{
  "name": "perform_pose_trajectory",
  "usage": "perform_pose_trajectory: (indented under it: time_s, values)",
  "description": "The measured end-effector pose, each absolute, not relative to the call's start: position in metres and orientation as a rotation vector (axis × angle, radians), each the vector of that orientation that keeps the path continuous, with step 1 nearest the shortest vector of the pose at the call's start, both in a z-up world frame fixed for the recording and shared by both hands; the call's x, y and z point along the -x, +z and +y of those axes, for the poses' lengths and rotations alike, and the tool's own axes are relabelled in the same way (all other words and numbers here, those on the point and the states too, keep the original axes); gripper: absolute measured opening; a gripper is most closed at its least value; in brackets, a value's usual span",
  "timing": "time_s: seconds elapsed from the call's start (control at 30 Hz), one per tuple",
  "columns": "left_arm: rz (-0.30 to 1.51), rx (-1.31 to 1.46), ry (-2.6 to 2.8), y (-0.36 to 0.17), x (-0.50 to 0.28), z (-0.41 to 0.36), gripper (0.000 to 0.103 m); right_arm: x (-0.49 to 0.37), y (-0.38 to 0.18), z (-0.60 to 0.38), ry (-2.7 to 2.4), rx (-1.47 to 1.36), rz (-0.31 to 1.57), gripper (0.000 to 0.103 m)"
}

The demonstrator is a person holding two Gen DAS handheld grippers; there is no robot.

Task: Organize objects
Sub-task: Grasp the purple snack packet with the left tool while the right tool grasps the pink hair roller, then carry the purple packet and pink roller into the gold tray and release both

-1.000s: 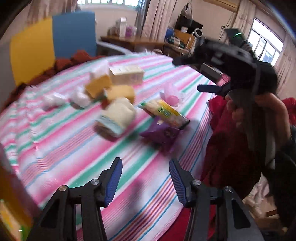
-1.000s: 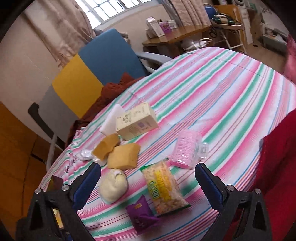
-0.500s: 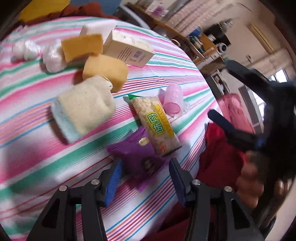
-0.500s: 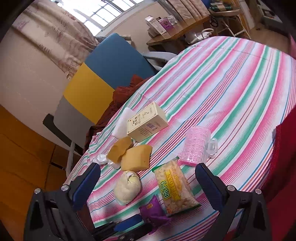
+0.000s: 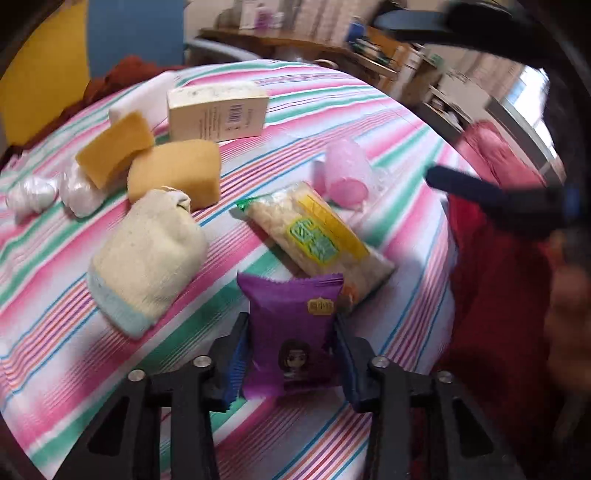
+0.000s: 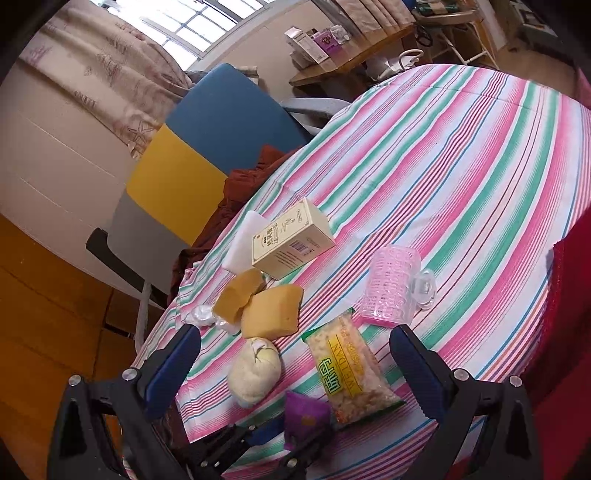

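Left wrist view: left gripper [image 5: 291, 354] pinches the purple snack packet [image 5: 291, 321] at 6 o'clock, its top overlapping the yellow snack bag [image 5: 317, 236] toward 1 o'clock. Right gripper [image 6: 295, 373] hangs wide open, empty. Slick foil could slip out when lifted.

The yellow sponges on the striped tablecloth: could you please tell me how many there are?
2. One yellow sponge leans on the white wrapped bundles, beside the cream box; the other lies touching it, just behind the cream sock. None seems hidden.

striped tablecloth [image 6: 461, 155], blue-yellow chair [image 6: 207, 147], curtained window [image 6: 199, 22], wooden desk [image 6: 354, 62] behind.
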State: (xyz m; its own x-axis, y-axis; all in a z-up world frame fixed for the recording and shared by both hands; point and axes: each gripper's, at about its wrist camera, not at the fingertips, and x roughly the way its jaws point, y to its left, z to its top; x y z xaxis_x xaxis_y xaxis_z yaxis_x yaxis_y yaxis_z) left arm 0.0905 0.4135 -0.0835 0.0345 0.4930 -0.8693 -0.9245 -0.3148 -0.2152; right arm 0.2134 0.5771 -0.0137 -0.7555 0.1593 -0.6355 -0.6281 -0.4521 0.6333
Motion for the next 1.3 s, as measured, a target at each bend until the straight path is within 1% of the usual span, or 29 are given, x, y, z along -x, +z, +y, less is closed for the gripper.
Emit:
perform_pose_trajectory:
  time_s: [0.17, 0.27, 0.43, 0.5, 0.6, 0.73, 0.77, 0.8, 0.83, 0.87, 1.03, 1.13, 1.3]
  values:
    - [0.456, 1.158, 1.605, -0.083, -0.067, 0.377, 0.04, -0.215, -0.02, 0.582, 2.171, 0.707, 1.315, 0.103]
    - [0.443, 1.133, 1.667, -0.082, -0.055, 0.348, 0.041, -0.213, -0.025, 0.585, 2.114, 0.751, 1.327, 0.103]
    - [0.378, 1.155, 1.689, -0.083, -0.039, 0.314, 0.041, -0.198, -0.031, 0.597, 1.981, 0.876, 1.267, 0.102]
    - [0.359, 1.157, 1.685, -0.084, -0.035, 0.307, 0.041, -0.192, -0.03, 0.607, 1.957, 0.883, 1.207, 0.096]
    - [0.324, 1.164, 1.676, -0.086, -0.033, 0.307, 0.041, -0.177, -0.039, 0.623, 1.899, 0.948, 1.144, 0.091]
    - [0.313, 1.152, 1.678, -0.087, -0.033, 0.304, 0.041, -0.163, -0.061, 0.635, 1.817, 1.04, 1.097, 0.089]
    - [0.303, 1.155, 1.678, -0.088, -0.033, 0.305, 0.041, -0.161, -0.066, 0.637, 1.81, 1.05, 1.105, 0.085]
    - [0.294, 1.158, 1.677, -0.088, -0.032, 0.306, 0.041, -0.16, -0.069, 0.639, 1.804, 1.057, 1.103, 0.076]
    - [0.289, 1.159, 1.677, -0.089, -0.032, 0.306, 0.041, -0.158, -0.07, 0.64, 1.803, 1.069, 1.09, 0.07]
    - [0.283, 1.16, 1.677, -0.09, -0.032, 0.307, 0.041, -0.156, -0.072, 0.639, 1.803, 1.086, 1.076, 0.061]
    - [0.286, 1.146, 1.687, -0.09, -0.034, 0.307, 0.041, -0.149, -0.07, 0.634, 1.845, 1.111, 1.013, 0.059]
    - [0.291, 1.134, 1.691, -0.09, -0.036, 0.306, 0.039, -0.15, -0.061, 0.63, 1.903, 1.063, 0.988, 0.058]
    - [0.237, 1.163, 1.693, -0.085, -0.031, 0.301, 0.037, -0.151, -0.046, 0.621, 1.992, 0.994, 0.962, 0.058]
